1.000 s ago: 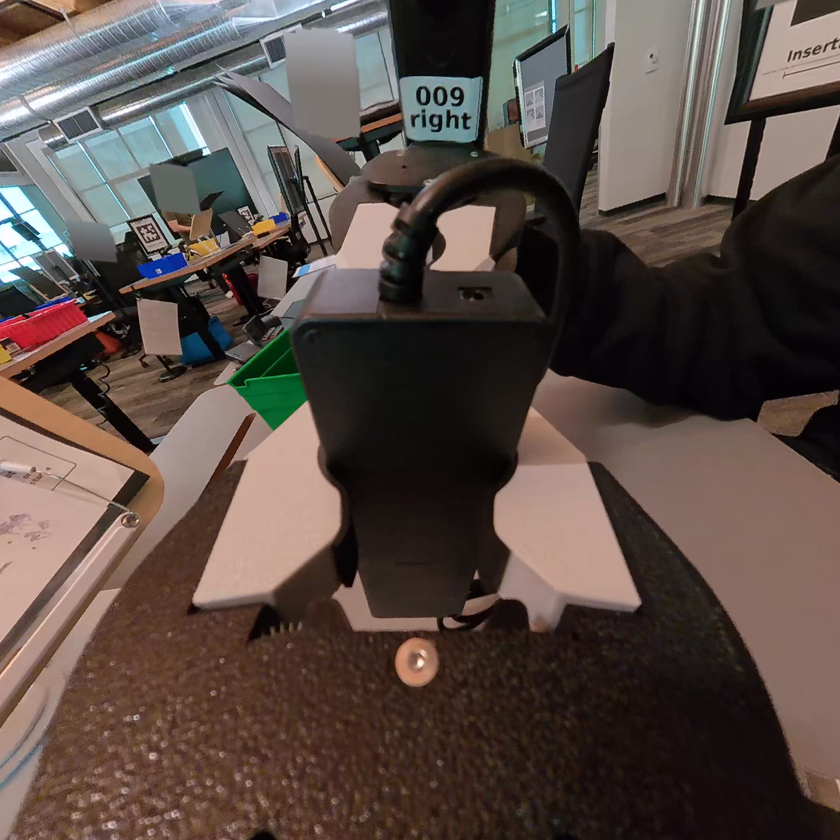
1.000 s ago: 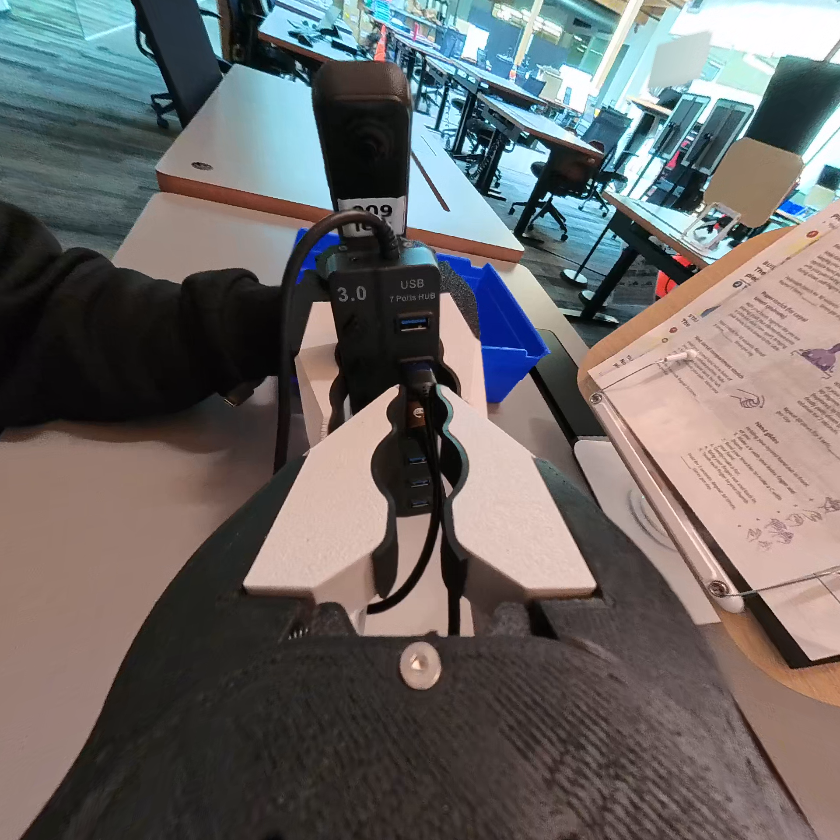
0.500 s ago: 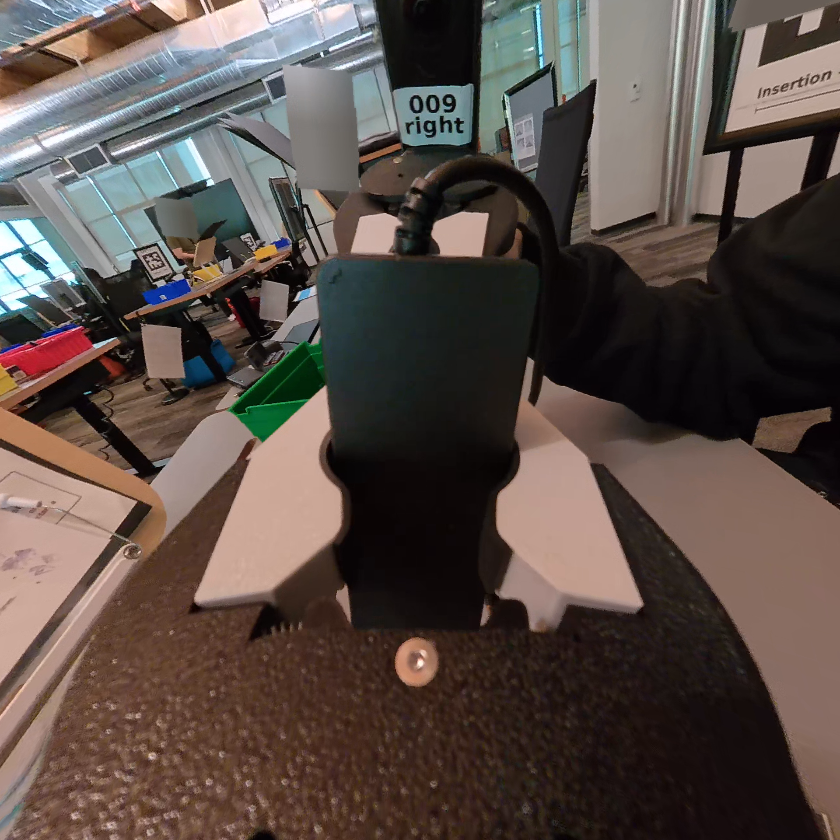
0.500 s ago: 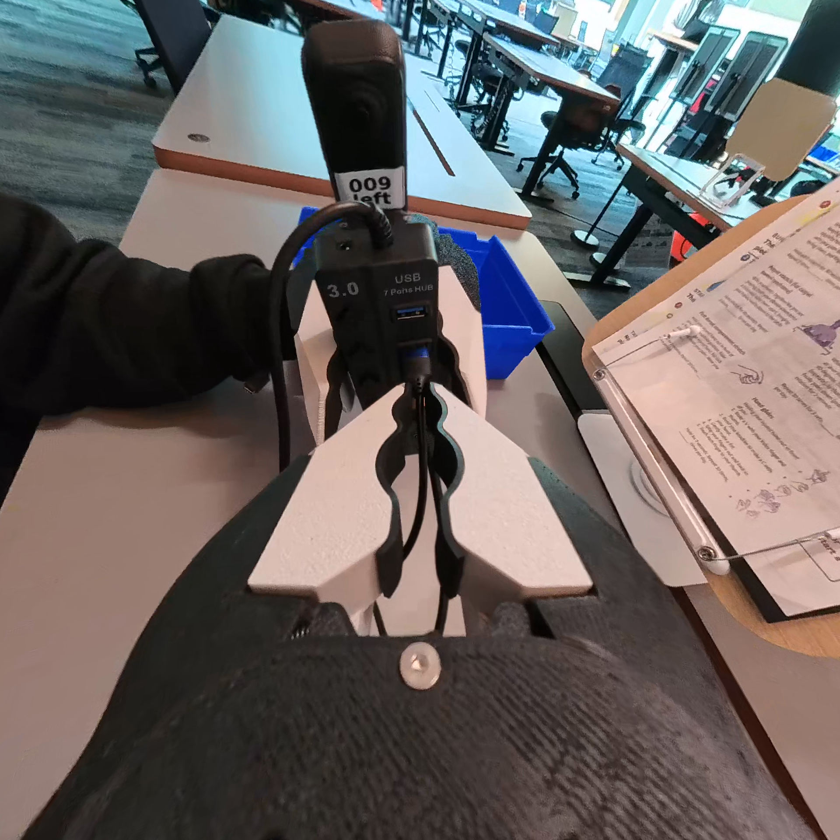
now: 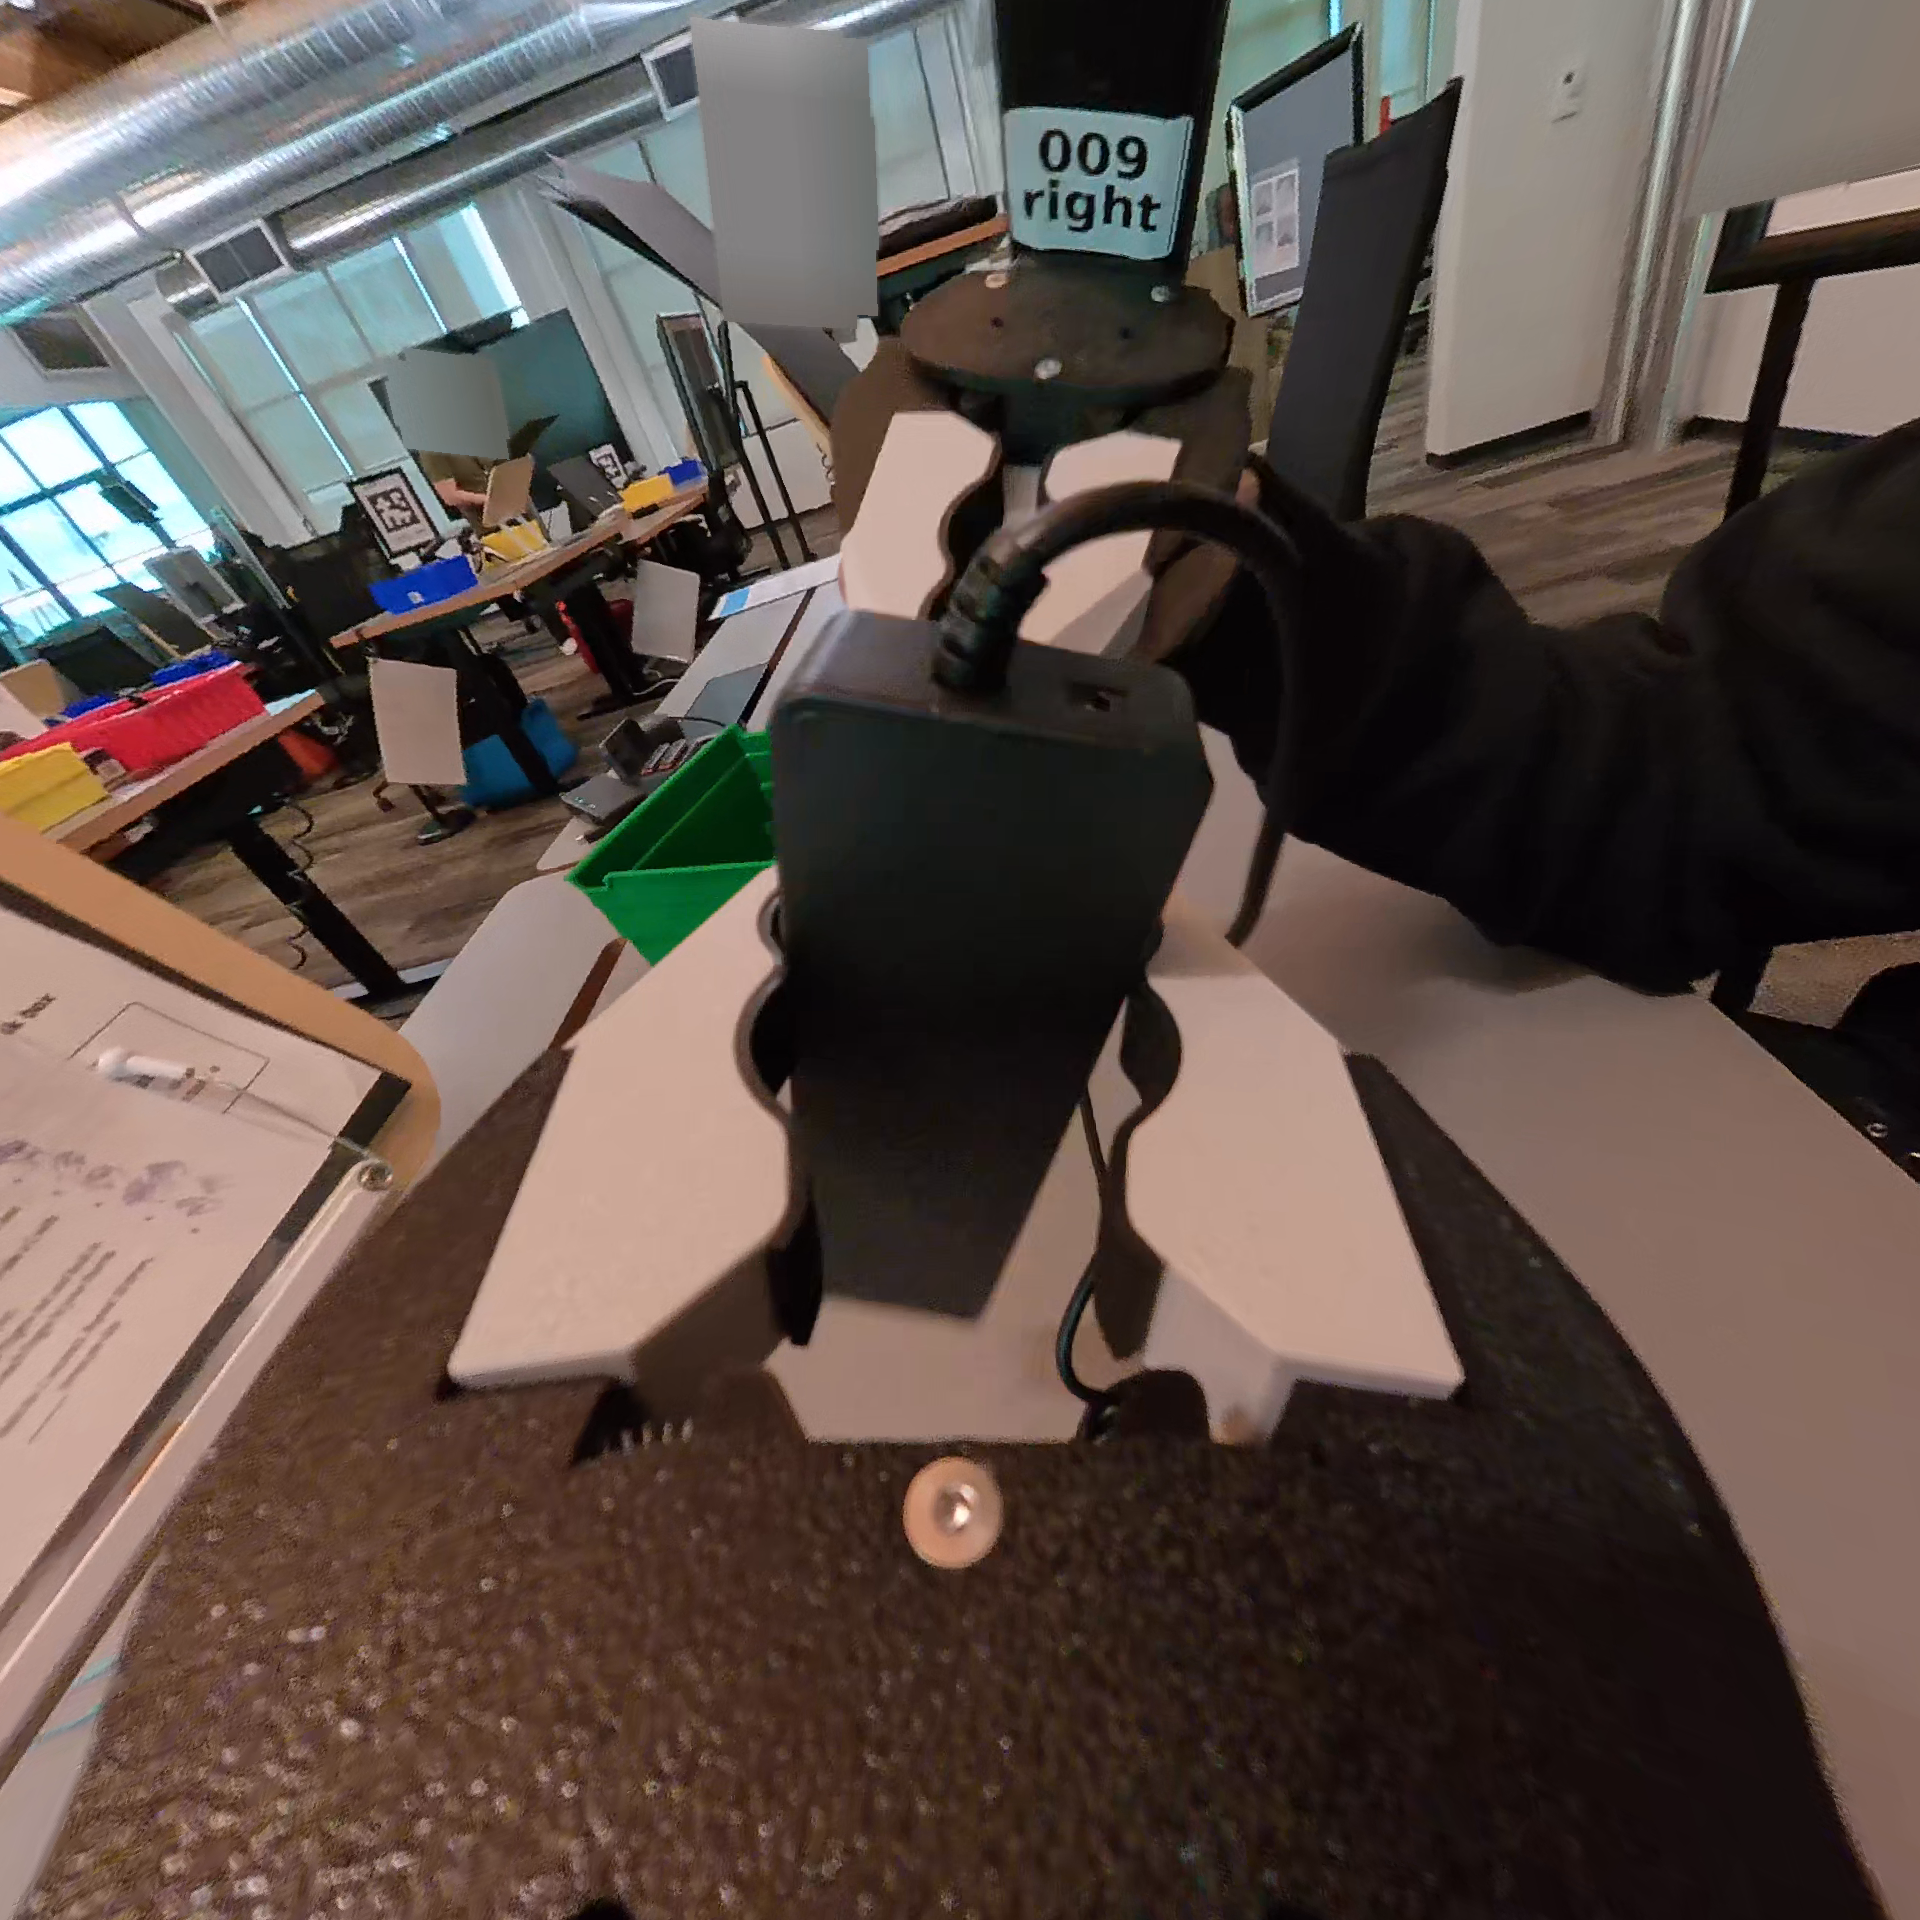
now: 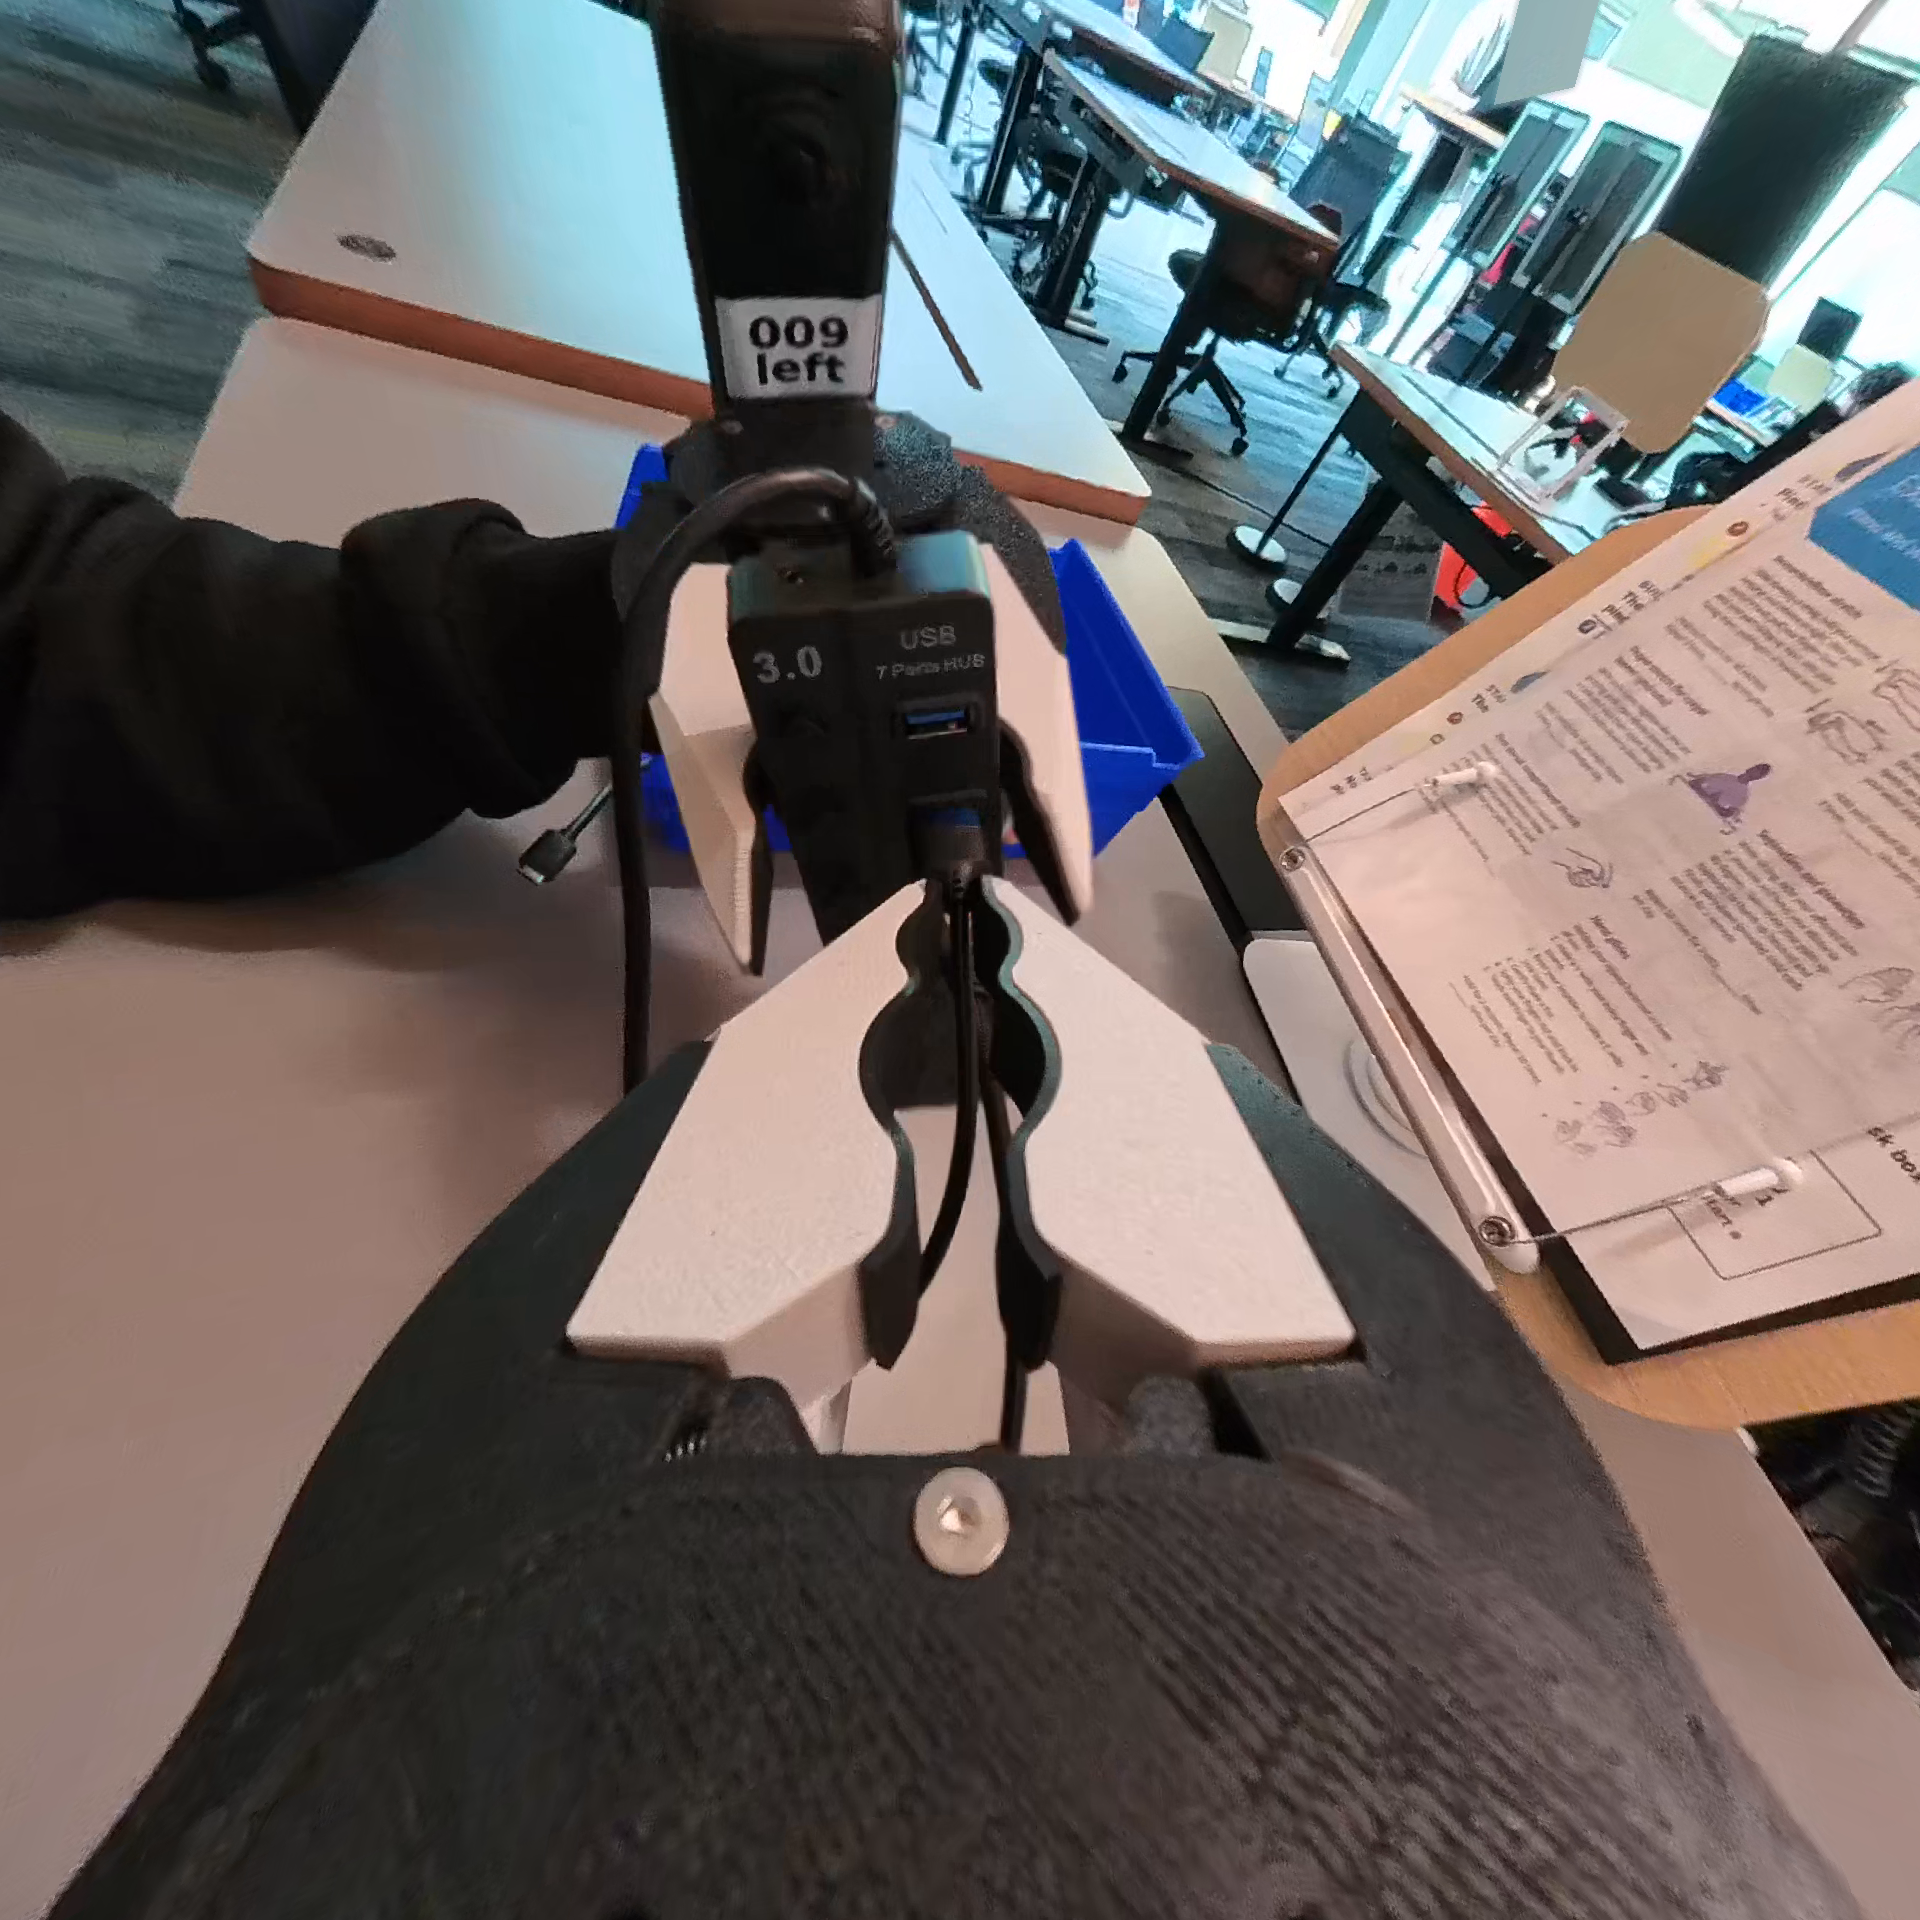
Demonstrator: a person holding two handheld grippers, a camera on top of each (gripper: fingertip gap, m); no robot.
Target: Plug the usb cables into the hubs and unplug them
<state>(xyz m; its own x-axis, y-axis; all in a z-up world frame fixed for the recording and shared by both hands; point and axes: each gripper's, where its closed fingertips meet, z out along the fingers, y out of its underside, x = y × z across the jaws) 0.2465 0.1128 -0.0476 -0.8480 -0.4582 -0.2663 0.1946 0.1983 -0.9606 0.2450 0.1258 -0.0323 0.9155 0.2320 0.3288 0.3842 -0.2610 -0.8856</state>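
Spanning the scene is a pale table [image 6: 260, 1143], and above it the left gripper [image 5: 956, 1060] pinches a black hub [image 6: 862, 717] upright. Facing it, the right gripper [image 6: 961, 1049] is pressed onto a thin black cable [image 6: 966, 997] whose plug [image 6: 951, 842] sits in the 2nd port. I judge 1 plugged in; unplugging remains.

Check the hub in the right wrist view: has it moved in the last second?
Yes. The hub has slid out from between the right gripper's jaws, its lower end now level with the blue bin.
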